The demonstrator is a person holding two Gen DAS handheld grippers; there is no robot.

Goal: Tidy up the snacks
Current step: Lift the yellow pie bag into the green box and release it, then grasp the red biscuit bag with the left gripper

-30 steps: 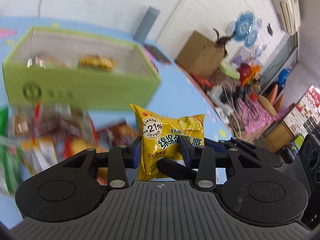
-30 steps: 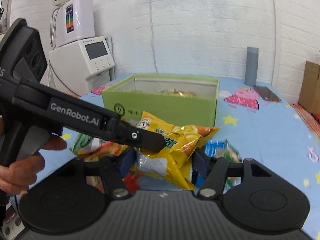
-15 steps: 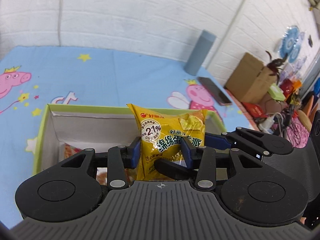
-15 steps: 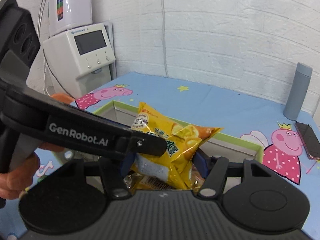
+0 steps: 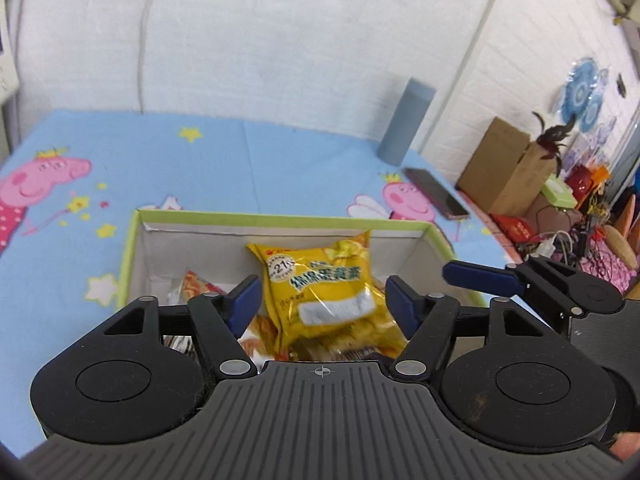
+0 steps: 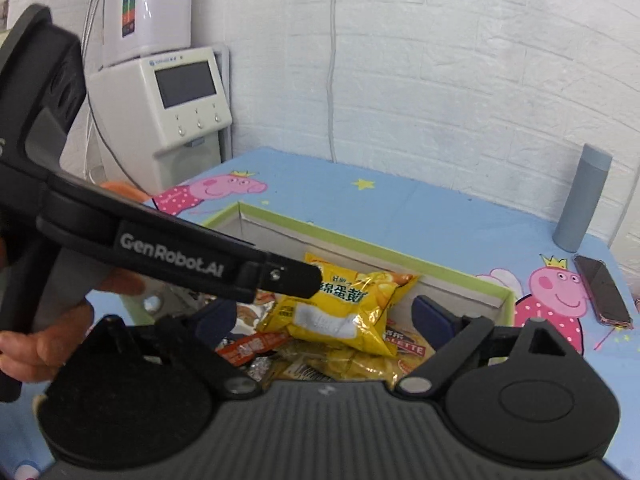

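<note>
A yellow snack packet (image 5: 324,292) lies inside the green box (image 5: 280,219) on top of several other snacks. My left gripper (image 5: 322,300) is open just above the packet, its blue pads on either side and apart from it. My right gripper (image 6: 328,320) is open too, over the same packet (image 6: 340,308) in the box (image 6: 360,252). One blue finger of the right gripper shows at the right of the left wrist view (image 5: 480,276). The left gripper's black arm crosses the right wrist view (image 6: 172,256).
The box stands on a blue cartoon tablecloth (image 5: 240,160). A grey bottle (image 5: 406,122) and a phone (image 5: 436,194) lie behind the box to the right. A white appliance (image 6: 176,108) stands off the table's left end. Cardboard boxes (image 5: 504,164) and clutter are at far right.
Both grippers carried the yellow packet over the box and opened. The packet has dropped out of them onto the snacks inside.
</note>
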